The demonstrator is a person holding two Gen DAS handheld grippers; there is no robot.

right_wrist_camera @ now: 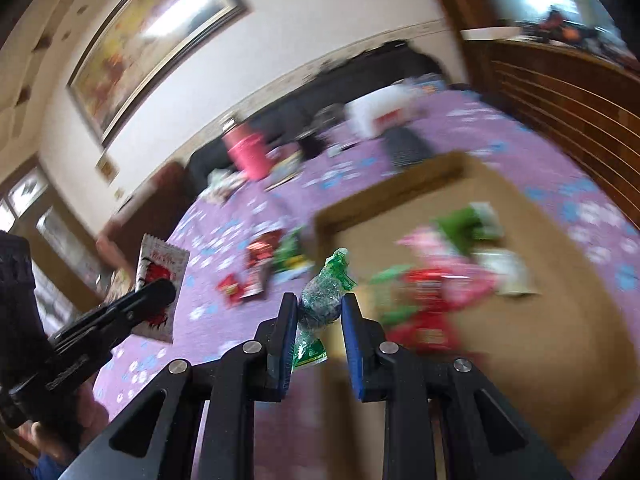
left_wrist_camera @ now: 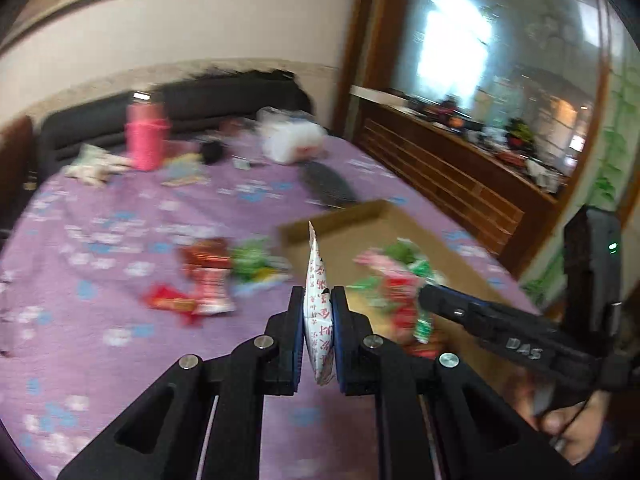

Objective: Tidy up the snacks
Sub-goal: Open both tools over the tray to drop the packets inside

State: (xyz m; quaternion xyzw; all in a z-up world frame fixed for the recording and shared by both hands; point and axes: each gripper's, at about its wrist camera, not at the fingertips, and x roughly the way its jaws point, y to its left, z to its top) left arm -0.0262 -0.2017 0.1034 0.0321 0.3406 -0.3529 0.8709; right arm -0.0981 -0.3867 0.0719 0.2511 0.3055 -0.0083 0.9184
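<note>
Both hand-held tools are carrying loads above the round table under its purple flowered cloth (left_wrist_camera: 120, 280). The left gripper (left_wrist_camera: 317, 300) is clamping a flat white foil sachet with red lettering (left_wrist_camera: 318, 280), held on edge with its long axis running from 6 o'clock up to 12 o'clock between the pads. The right gripper (right_wrist_camera: 320, 304) is pinching a small green cellophane-wrapped sweet (right_wrist_camera: 322, 304) at its round middle, the twisted ends sticking out toward 12 and 6 o'clock. The shallow brown cardboard box (right_wrist_camera: 540, 340) is the likely destination, judging by the red, pink and green packets (right_wrist_camera: 432, 284) already lying in it. From the right gripper the box is lying at about 2 o'clock, with its near left wall almost under the fingertips; from the left gripper it is lying at about 1 o'clock, beyond the box's near corner. The right hand therefore appears the nearer of the two to a drop. A loose cluster of red and green packets (left_wrist_camera: 216, 280) is waiting on the cloth at 10 o'clock of the left gripper, outside the box. Motion blur is softening the table and box, so finer packet details cannot be read.
</note>
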